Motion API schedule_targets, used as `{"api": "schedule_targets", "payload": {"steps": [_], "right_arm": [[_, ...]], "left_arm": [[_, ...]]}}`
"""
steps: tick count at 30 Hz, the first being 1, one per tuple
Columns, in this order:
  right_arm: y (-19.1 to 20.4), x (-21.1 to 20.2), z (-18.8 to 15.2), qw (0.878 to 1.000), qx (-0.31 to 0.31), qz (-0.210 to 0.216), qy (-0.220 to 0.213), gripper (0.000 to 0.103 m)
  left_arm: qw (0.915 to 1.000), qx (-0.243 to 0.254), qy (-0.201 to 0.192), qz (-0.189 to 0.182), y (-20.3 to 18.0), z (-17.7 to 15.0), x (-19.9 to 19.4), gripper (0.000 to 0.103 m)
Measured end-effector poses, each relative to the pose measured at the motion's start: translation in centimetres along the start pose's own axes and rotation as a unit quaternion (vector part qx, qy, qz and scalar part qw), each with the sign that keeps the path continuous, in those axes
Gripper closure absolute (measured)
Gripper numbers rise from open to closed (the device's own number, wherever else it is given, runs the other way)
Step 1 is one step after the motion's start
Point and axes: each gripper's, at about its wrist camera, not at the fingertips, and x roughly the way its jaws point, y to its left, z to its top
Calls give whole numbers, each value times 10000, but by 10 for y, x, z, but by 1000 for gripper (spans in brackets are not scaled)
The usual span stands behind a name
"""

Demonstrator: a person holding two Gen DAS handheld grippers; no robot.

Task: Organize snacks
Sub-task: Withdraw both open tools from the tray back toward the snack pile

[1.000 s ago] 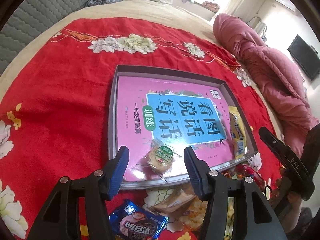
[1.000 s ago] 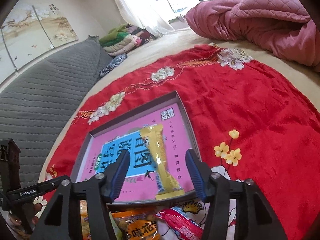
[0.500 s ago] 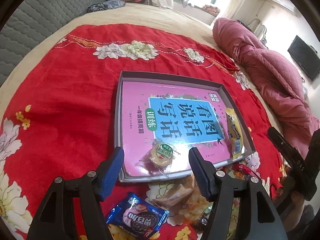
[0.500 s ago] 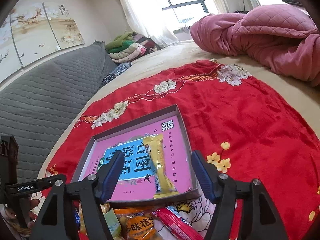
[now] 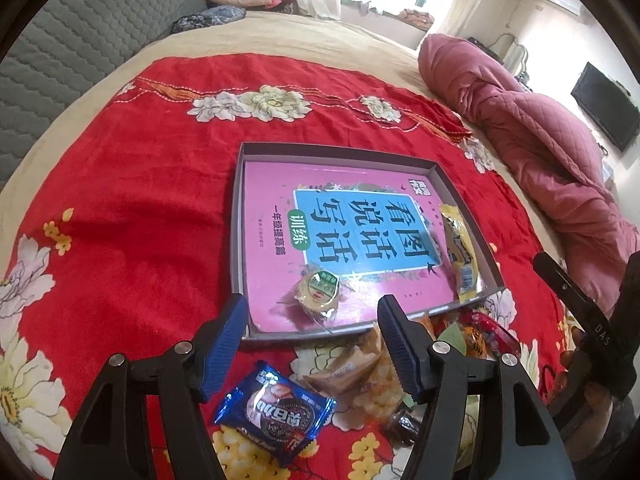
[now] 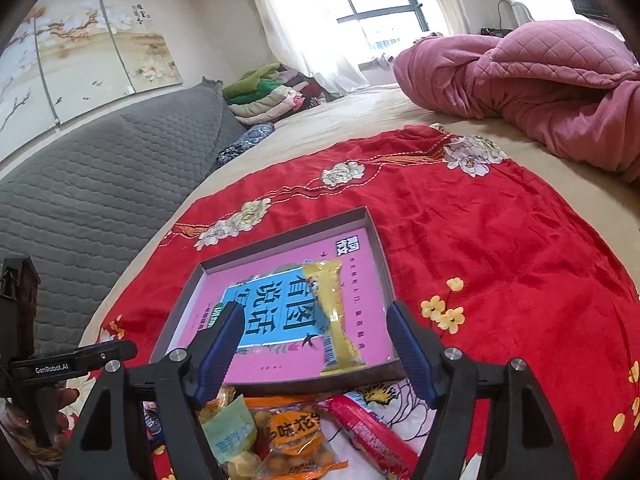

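Yellow snack bar (image 6: pixel 332 312) and round cake (image 5: pixel 318 292) in my tray (image 5: pixel 240 240); both grippers (image 5: pixel 310 344) (image 6: pixel 314 344) spread, empty.

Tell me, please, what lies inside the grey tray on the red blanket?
Inside the grey tray lies a pink book, with a round wrapped cake and a long yellow packet on it. The book hides what lies underneath.

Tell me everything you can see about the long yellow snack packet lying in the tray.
The yellow snack packet is a long, narrow, glossy plastic wrapper with a printed panel near its near end. It lies flat and sealed inside the shallow grey tray, on the pink book cover lining it, along the tray's right side, its near end close to the front wall. Neither gripper touches it.
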Motion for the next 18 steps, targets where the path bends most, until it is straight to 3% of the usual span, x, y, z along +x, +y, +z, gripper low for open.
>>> {"api": "schedule_targets", "payload": {"steps": [18], "right_arm": [[3, -16, -19, 9994, -162, -192, 238, 29]], "left_arm": [[9999, -119, -4, 77, 17, -15, -17, 34]]}}
